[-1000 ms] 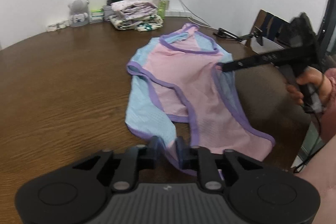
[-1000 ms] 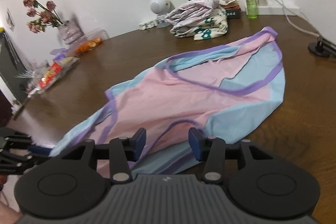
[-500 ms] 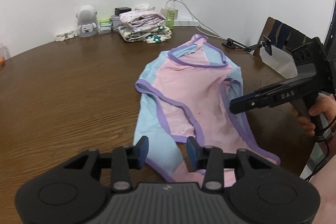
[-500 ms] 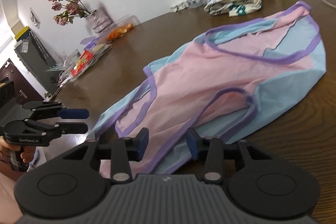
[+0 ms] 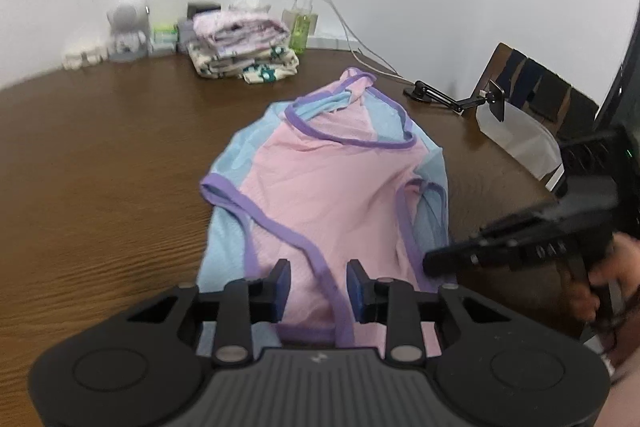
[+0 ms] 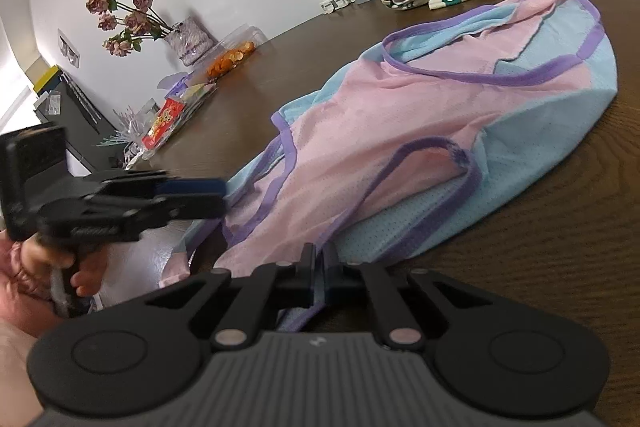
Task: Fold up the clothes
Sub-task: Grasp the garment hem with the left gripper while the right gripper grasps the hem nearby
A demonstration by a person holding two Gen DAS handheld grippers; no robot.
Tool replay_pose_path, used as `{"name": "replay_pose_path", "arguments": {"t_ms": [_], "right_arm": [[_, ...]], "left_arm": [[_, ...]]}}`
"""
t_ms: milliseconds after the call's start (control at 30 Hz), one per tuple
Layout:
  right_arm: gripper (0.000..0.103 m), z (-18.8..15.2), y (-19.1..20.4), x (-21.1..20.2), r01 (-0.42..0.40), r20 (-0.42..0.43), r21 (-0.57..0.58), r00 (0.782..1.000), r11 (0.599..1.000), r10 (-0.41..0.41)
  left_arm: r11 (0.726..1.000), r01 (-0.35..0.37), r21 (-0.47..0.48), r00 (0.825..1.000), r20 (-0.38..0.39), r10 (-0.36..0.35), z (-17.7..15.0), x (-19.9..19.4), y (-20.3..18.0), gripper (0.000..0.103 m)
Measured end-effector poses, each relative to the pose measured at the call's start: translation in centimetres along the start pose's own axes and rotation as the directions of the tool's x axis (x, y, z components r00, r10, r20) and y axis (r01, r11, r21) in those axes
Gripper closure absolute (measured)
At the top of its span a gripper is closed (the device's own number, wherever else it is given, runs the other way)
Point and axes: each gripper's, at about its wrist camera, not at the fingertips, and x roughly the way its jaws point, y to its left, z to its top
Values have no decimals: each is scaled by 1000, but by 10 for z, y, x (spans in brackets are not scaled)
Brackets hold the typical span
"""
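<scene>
Pink mesh with pale blue panels and purple binding makes up the garment, a sleeveless top spread flat on the brown wooden table, its hem at the near edge and its neckline pointing far. At that near edge the left gripper has its jaws spread, one either side of a purple-bound strip of the hem, not closed on it. Just to its right, the right gripper has its jaws pressed together on the hem of the top, pinching the fabric. A hand holds the right gripper's handle. Beyond the neckline, at the far side of the table, sits a stack of folded clothes, with a green bottle just to its right and a small white figure to its left.
</scene>
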Motion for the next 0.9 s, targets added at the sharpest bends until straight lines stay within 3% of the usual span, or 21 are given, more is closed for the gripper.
{"name": "replay_pose_path", "arguments": {"t_ms": [167,300,400,433,467,567,900], "right_arm": [[80,12,-19,-11,-41,66,112,997,993,34],[79,25,-27,-2,-51,57,143,997,988,43],[80,28,-29,5,-51,47,157,998,986,44],[79,28,-30,6,-54,48,164,998,985,46],[80,28,-31,8,-56,49,170,998,984,49],[99,28,-34,12,-64,51,188,997,980,55],[101,23,-33,-8,-106,150,184,985,977,79]], "left_arm": [[990,48,-132,997,-50,-55,11,27,14,75],[973,74,-218,995,-57,-88,19,41,25,77],[960,77,-270,994,-54,-95,26,49,30,87],[957,77,-280,994,-52,-96,27,52,31,95],[954,78,-290,994,-50,-96,29,55,32,100],[951,81,-298,995,-26,-93,32,57,33,103],[942,167,-292,983,123,-136,36,29,35,103]]}}
